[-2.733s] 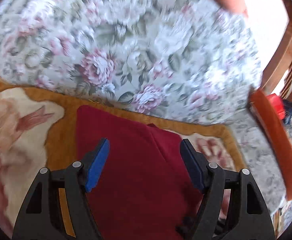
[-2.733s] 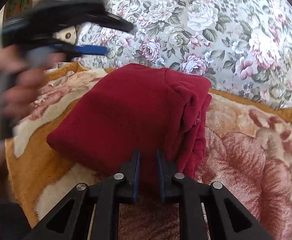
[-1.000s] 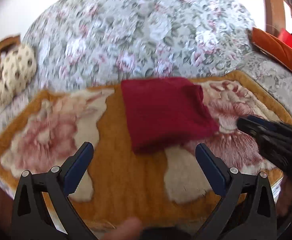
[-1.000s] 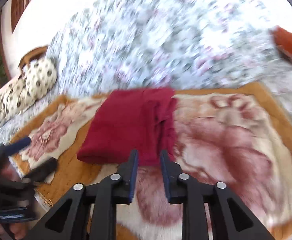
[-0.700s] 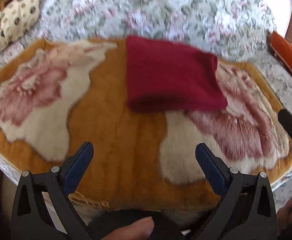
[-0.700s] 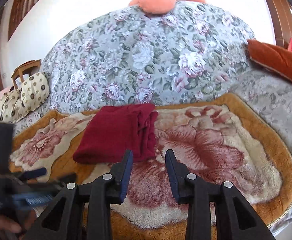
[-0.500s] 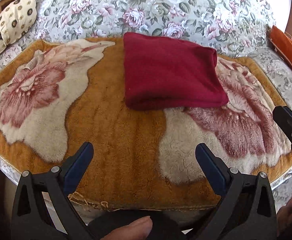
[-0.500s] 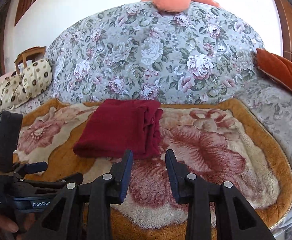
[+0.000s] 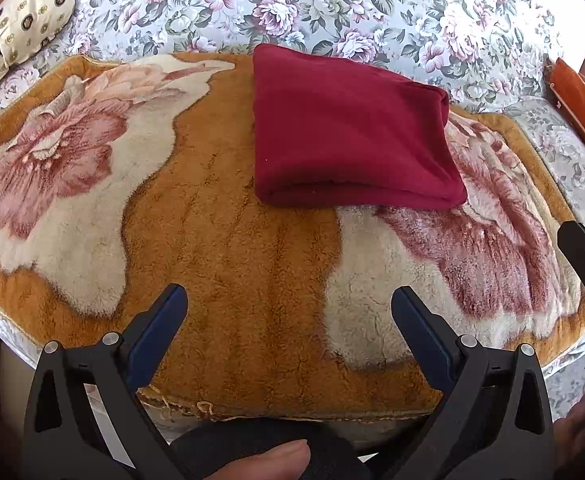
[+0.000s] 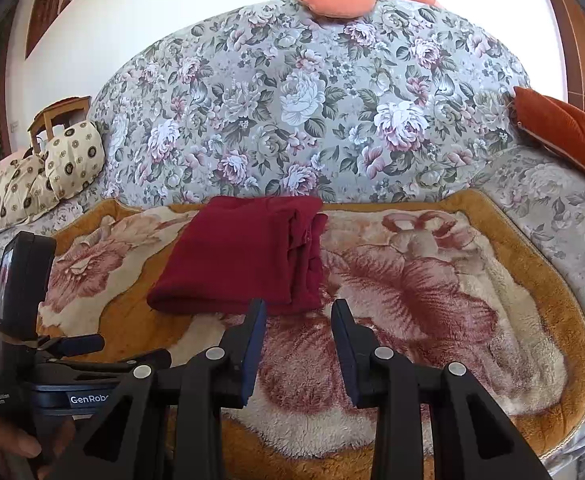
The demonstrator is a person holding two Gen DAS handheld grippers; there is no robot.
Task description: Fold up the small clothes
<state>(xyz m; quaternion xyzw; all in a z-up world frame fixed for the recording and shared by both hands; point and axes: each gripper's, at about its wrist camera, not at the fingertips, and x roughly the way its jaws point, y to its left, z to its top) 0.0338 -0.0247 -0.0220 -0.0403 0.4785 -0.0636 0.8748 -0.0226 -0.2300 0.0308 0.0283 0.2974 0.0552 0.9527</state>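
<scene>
Dark red knitted garment (image 9: 348, 128) lies folded at the back edge of the plush orange floral blanket (image 9: 252, 288); left gripper (image 9: 288, 312) gaping, right gripper (image 10: 298, 320) parted, both empty – best leave the stack undisturbed

Both wrist views near, facing sofa (image 10: 332, 120), sharing blanket (image 9: 232, 260)

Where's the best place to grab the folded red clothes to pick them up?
Probably the thick rounded fold edge nearest the grippers on the red clothes, coming in low from the front. That edge is one closed roll; the right side shows loose layers.
</scene>
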